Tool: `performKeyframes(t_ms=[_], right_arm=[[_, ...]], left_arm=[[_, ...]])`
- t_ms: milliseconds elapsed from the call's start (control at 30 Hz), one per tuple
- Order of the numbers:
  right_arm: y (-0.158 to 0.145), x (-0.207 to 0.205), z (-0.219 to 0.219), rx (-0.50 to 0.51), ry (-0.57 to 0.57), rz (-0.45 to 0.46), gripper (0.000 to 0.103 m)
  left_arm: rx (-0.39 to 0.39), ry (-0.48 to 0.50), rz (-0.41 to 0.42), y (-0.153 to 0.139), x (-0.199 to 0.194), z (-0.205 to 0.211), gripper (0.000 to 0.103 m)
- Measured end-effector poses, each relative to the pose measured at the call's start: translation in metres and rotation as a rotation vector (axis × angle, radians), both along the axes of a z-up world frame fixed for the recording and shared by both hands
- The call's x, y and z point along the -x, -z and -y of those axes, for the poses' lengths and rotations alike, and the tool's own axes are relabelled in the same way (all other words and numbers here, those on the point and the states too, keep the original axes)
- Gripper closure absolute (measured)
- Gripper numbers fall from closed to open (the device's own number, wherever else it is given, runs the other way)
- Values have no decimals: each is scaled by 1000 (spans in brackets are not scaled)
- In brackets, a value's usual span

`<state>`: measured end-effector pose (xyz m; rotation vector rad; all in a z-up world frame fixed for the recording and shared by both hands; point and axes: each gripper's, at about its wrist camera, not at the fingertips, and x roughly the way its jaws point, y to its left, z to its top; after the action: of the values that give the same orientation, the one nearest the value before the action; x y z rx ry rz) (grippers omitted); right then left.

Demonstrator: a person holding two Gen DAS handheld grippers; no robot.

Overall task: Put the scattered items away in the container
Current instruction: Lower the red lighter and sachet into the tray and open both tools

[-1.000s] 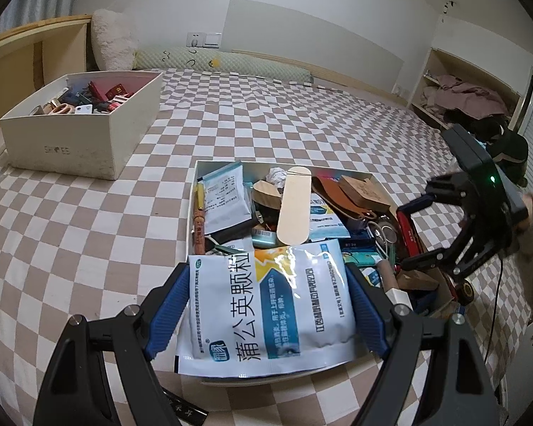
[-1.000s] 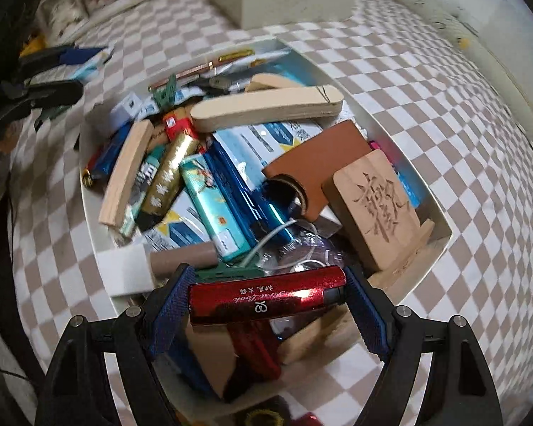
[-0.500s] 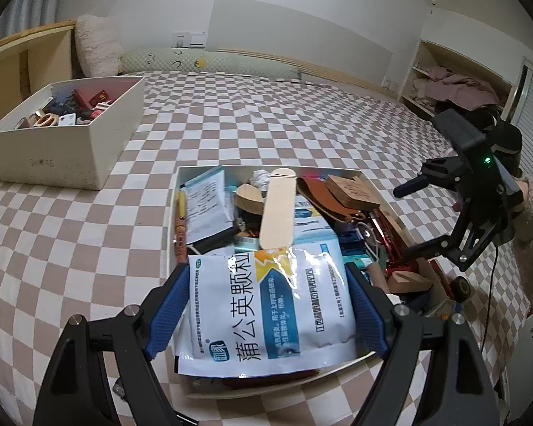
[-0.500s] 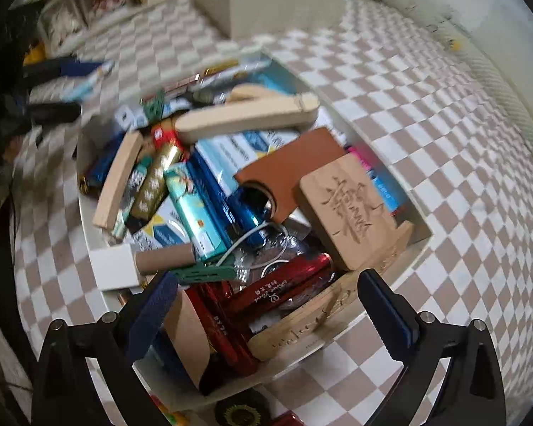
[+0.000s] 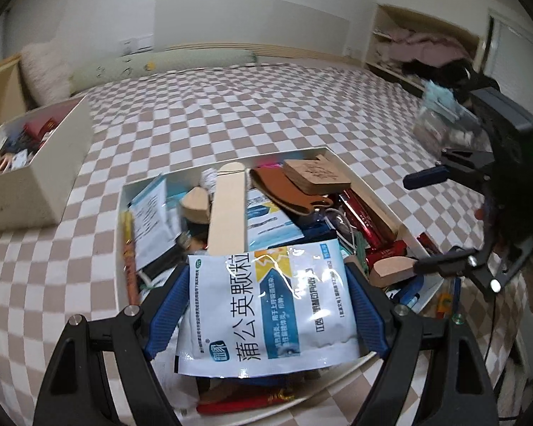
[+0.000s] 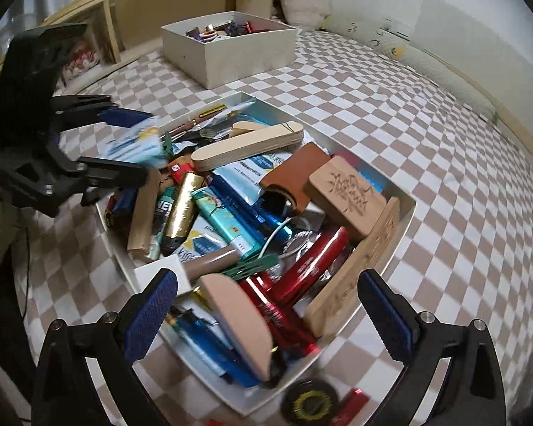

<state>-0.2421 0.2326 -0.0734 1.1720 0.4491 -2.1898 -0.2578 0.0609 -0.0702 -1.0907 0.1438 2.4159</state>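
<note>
White medicine sachet (image 5: 270, 301) clamped in left tool (image 5: 268, 303), above container (image 5: 119, 213)

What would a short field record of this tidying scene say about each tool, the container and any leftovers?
left tool: shut on the medicine sachet, held over the tray
right tool: open, nothing between its fingers; jaws have just opened
tray: white, heaped with items
red case: lies in the tray
leftovers: black disc on the checked cover beside the tray
</note>
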Motion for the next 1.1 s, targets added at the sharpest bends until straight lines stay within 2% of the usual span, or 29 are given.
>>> performKeyframes(t_ms=[367,533,633,700,833,933,1100], right_arm=[[11,-20,-13,27,260,19,2],[12,-32,-13,37,291,16,2],[11,-37,-12,44,310,10,2],[12,-40,-11,51,319,10,2],[11,-46,-10,55,331,13,2],[11,-50,-10,62,339,17,2],[13,-53,-10,76,357,23,2]], left_arm=[[21,113,9,10,16,-29,19],[22,133,31,21,19,-34,15],[25,111,21,23,16,-34,10],[7,99,26,23,15,-32,4],[-30,64,20,17,13,-25,0],[-67,49,31,12,14,-21,0],[-55,34,17,7,12,-20,0]])
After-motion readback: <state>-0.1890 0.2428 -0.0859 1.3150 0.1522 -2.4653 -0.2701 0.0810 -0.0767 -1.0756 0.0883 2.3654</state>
